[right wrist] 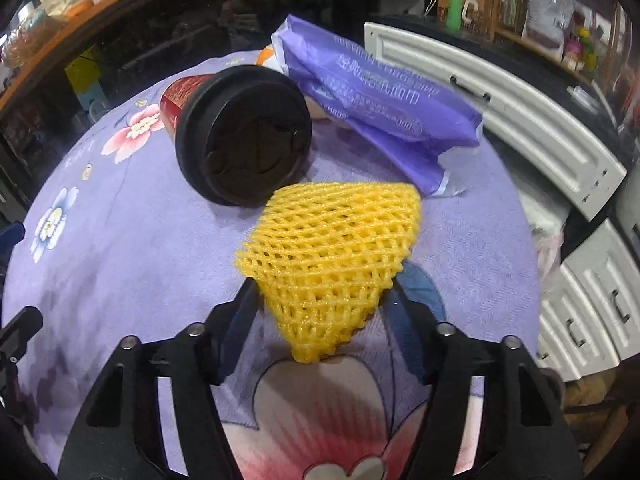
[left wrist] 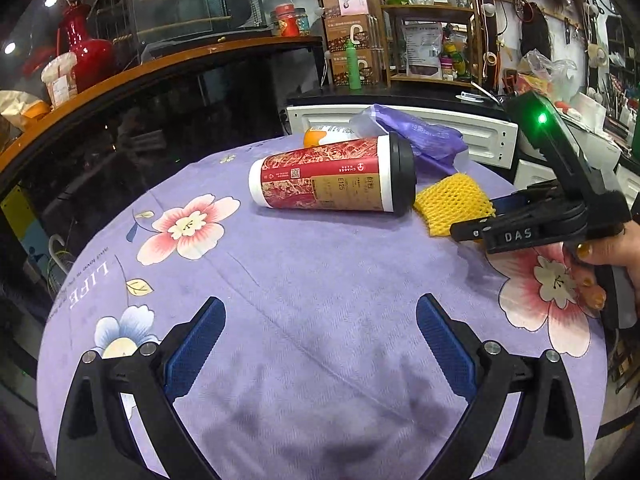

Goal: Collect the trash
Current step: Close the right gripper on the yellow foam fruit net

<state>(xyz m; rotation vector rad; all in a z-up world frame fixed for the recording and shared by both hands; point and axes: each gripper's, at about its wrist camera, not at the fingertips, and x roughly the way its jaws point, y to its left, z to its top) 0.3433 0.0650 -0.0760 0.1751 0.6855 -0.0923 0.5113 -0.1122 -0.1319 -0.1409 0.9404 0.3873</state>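
Yellow foam net [right wrist: 328, 256]: 1, beside 1 cup [left wrist: 332, 176].

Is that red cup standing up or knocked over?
Knocked over: the cup lies on its side on the tablecloth, black lid still on.

Lighting: indoor, moderately dim, coming from ceiling spots glowing upper left of the left gripper [left wrist: 320, 344]. Soft shadows are pooling on the tablecloth [left wrist: 304, 272] between its fingers. A green indicator light [left wrist: 542, 118] is flaring. Fisheye distortion is bending both views' edges, corners darkening to black. Glass cabinet [left wrist: 180, 4] is showing glare. Focus is holding sharp centrally.
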